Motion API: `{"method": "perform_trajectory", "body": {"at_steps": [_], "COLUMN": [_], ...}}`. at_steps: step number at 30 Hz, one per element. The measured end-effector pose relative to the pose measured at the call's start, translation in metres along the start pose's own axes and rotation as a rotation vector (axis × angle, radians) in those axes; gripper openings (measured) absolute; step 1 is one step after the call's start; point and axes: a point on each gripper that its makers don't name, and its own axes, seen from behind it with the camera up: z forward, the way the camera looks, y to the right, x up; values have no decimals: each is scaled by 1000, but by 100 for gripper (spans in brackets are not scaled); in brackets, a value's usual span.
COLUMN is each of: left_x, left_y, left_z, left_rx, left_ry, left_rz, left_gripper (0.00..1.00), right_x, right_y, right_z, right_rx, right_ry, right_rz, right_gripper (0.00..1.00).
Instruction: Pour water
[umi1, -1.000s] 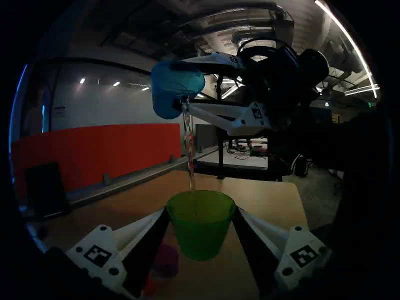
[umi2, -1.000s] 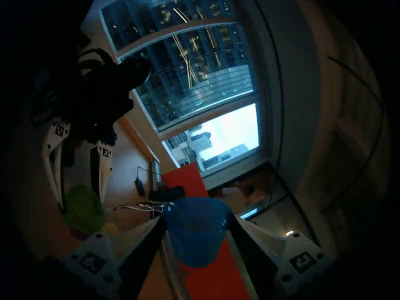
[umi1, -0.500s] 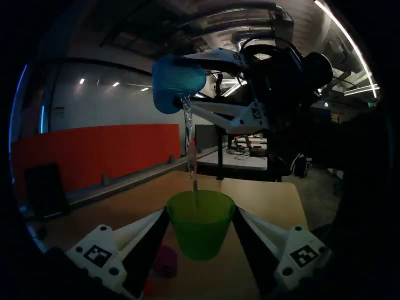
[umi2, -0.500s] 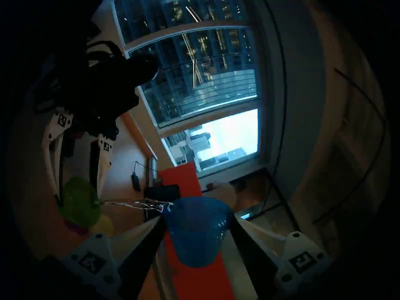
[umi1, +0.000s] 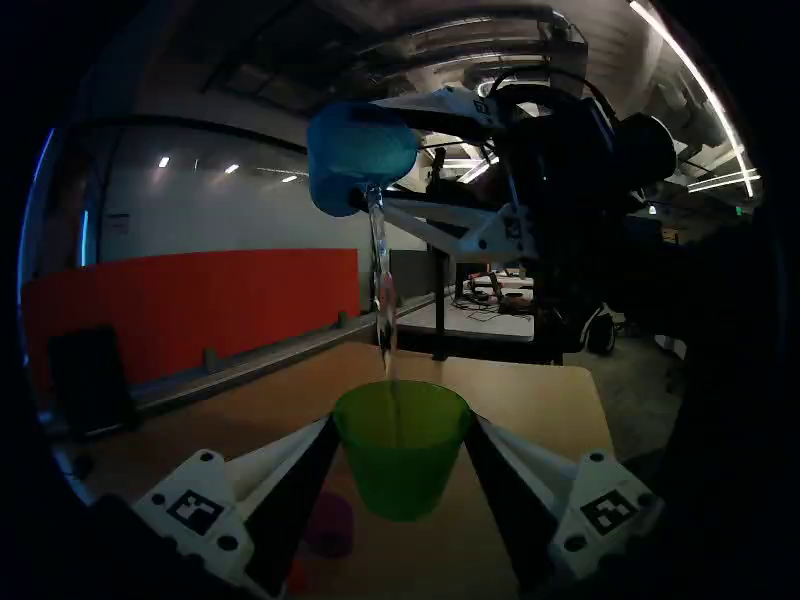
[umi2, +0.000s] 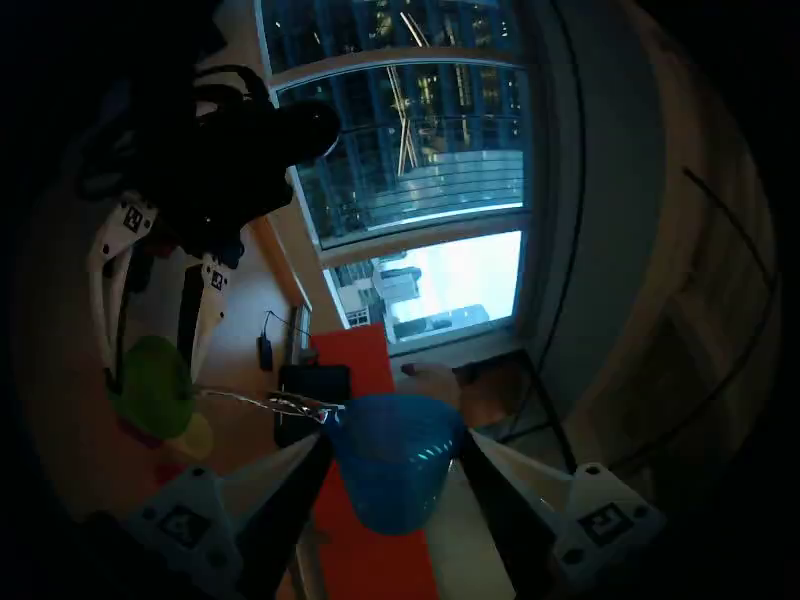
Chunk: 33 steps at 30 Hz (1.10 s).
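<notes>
blue cup (umi1: 360, 155) tipped further, green cup's (umi1: 400, 462) fill hidden.

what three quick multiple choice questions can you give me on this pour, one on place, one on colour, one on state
1. Where is the blue cup relative to the green cup? A) above it B) under it C) inside it
2. What colour is the cup held by the left gripper? A) red B) green C) white
3. How is the blue cup? A) upright, nothing coming out B) tilted, pouring C) upside down

Answers: 1 A, the left gripper view shows it high over the green cup. 2 B, the cup in its grip is green. 3 B, water streams from its rim into the green cup.
</notes>
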Motion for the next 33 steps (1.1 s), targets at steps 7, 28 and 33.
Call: {"method": "perform_trajectory", "body": {"at_steps": [7,28,33], "left_x": [1,1,1], "left_y": [2,5,7], "left_z": [2,5,7], "left_rx": [-4,-10,-10], "left_ry": [-2,-4,-4], "left_rz": [3,2,1], "left_gripper": [88,88,88], "right_x": [4,8,13], "right_y": [2,10,10], "right_z": [0,-1,1], "right_rx": [-4,-21,-21], "right_ry": [2,-3,-2], "right_rz": [-50,-189,-222], "right_gripper": [91,91,91]}}
